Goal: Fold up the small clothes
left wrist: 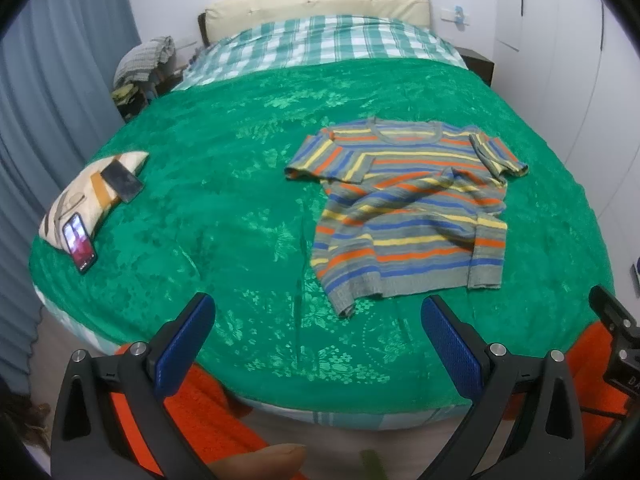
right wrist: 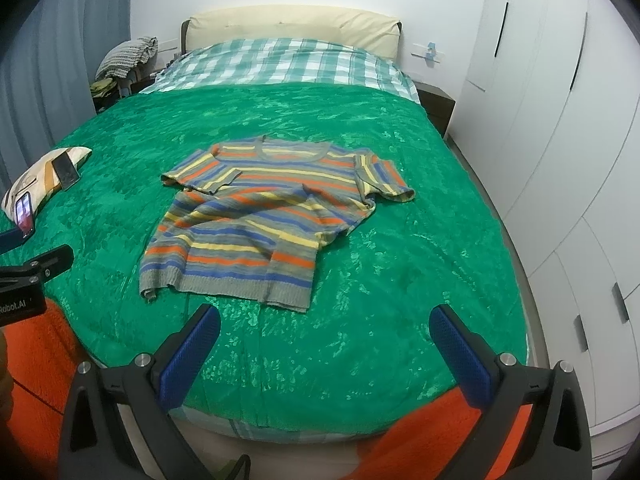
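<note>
Lying rumpled: striped knit tee (left wrist: 408, 208) | shiny green bedspread (left wrist: 224, 184) | both grippers' fingers wide, empty

Bed (right wrist: 400, 160), green cover: striped sweater (right wrist: 264, 216) spread centre; cushion (left wrist: 84, 196) with two phones at left edge

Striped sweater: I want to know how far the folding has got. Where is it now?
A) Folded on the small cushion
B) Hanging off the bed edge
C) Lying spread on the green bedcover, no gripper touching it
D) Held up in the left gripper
C: the striped sweater lies on the green bedcover, with the left gripper and right gripper both open and short of it.
</note>
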`<state>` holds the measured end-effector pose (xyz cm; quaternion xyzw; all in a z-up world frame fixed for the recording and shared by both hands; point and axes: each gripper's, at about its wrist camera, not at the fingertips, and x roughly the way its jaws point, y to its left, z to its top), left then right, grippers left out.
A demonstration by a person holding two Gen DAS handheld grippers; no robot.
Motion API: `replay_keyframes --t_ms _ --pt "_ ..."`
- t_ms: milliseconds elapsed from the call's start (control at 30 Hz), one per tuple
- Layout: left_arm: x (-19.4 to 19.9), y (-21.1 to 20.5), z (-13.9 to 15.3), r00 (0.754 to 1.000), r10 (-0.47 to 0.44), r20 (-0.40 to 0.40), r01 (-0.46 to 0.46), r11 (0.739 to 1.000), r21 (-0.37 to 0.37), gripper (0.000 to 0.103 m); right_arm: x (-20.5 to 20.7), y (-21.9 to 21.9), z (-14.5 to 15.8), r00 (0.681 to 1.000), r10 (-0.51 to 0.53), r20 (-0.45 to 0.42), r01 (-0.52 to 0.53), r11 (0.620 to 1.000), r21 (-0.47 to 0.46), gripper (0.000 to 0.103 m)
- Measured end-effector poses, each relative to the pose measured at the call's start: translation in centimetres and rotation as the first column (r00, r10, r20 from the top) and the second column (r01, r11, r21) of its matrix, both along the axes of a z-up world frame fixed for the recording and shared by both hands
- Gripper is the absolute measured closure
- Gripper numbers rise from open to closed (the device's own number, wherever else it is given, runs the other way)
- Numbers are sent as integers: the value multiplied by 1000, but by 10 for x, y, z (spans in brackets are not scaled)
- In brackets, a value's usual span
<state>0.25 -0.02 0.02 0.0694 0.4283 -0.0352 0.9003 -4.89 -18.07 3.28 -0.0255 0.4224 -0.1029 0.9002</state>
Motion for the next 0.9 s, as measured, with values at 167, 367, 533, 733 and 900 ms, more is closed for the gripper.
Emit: replay_keyframes --t_ms 167,367,533,733,900 --pt "-1 -2 -2 1000 -1 3 1 1000 22 0 -1 -3 -3 1000 -2 -7 2 1000 1 0" --pt "-4 -6 -4 1000 -7 6 7 999 43 0 0 -3 -4 1000 -3 -12 3 1000 2 0" --pt "-3 -4 -5 1000 -2 -2 2 999 37 0 0 -3 -6 1000 2 -16 -2 1000 5 0" --pt "-3 -3 -6 1000 -2 -6 2 999 34 0 0 -1 -7 1000 5 -14 -5 1000 5 0" --pt "0 4 -11 1000 15 8 -15 999 46 0 0 0 -7 1000 4 -13 -4 1000 4 0"
